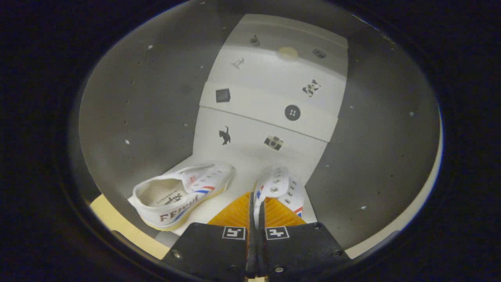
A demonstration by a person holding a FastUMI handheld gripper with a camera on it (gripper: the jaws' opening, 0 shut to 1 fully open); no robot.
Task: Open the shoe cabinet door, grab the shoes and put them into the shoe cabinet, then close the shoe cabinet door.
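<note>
On the left, one white shoe (184, 194) with red and blue stripes lay on its side on the pale floor of the cabinet (238, 172), its opening turned toward the camera and its toe pointing inward. It sat well inside, between the grey left wall (141, 102) and the gripper, not touching the other shoe.

In the middle, the white back panel (270, 113) rose in stepped sections, dotted with small stickers, a cat and a camera among them.

Just right of centre, the gripper (256, 213) was clenched on the second shoe (280, 190): both fingers pressed together on a thin edge of its upper, near the eyelets, so the shoe hung just ahead of the fingertips, close to the right wall (375, 129).

The step in hand looked like placing this second shoe inside the cabinet. The next move would probably call for lowering it until the sole met the floor beside its mate, then releasing and drawing the gripper straight back without snagging the upper. After that, only the door would remain.
</note>
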